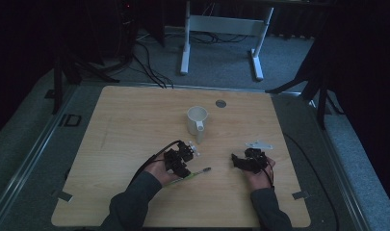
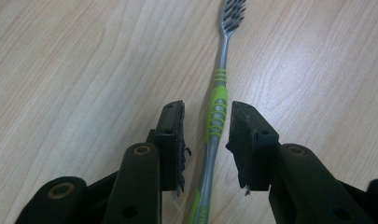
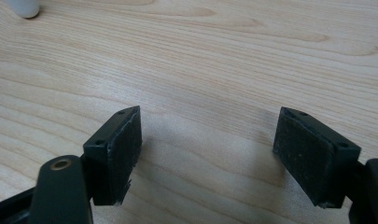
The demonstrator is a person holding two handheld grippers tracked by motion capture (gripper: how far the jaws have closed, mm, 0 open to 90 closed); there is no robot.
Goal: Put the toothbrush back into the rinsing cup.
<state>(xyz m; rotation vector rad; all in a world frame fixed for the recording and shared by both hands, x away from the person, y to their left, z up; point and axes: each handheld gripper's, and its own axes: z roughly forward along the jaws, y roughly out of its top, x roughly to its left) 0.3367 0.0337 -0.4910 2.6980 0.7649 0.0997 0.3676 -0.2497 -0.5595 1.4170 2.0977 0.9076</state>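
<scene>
While flat, toothbrush (image 2: 215,112) lengthwise between tongs, bristles ahead

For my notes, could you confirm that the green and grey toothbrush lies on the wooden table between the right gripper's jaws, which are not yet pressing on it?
Not quite: the green and grey toothbrush lies between the jaws of the left gripper, not the right, as the left gripper view shows. It does lie on the wooden table, unpressed.

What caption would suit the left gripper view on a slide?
The left gripper straddles a green-and-grey toothbrush lying on the wooden table, pads not yet touching it.
</scene>
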